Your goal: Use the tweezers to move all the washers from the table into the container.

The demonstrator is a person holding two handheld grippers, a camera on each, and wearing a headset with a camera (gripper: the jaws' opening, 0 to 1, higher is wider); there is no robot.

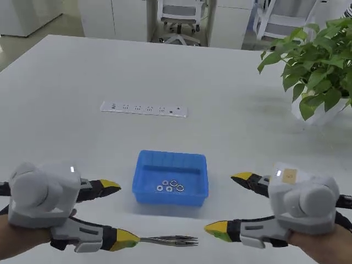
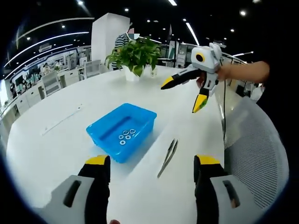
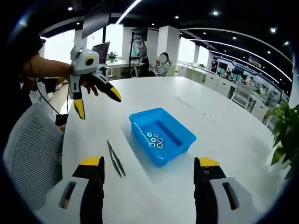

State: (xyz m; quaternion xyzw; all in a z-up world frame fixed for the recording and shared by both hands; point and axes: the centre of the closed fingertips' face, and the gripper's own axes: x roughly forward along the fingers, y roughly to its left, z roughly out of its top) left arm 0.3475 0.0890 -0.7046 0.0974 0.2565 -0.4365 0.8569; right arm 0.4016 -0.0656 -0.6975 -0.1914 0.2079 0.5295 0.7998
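Left gripper [image 1: 126, 212] has its jaws spread wide and is holding nothing. Same for the right gripper [image 1: 220, 202], which is wide open and empty. They hover on either side of the work, tips pointing inward at each other.

Progress-wise, I'd call this basically finished. A little cluster of washers [image 1: 170, 187] sits on the floor of the blue container [image 1: 165, 197], and I can't spot a single one out on the table [image 1: 82, 71]. The tweezers [image 1: 170, 240] lie flat on the table on the near side of the container, between the two grippers. In the head view one end looks right beside the left gripper's near jaw tip, but the left gripper view shows them lying loose between the open jaws, not pinched. So unless a washer is hiding somewhere too small to see, nothing's left to move.

On materials and shapes:
- The container is a shallow rectangular tray with rounded corners. It looks like bright blue plastic, with faint vertical ribs on the far inner wall.
- The washers are small flat rings in shiny silvery metal, some touching each other.
- The tweezers are two thin grey metal arms, long and slender.
- The table is smooth matte white, with a white power strip [image 1: 144, 109] set in further back.
- Each gripper has a chunky white-grey body and black jaws with pointed yellow tips.

A leafy green plant [image 1: 316, 66] stands off to the right.
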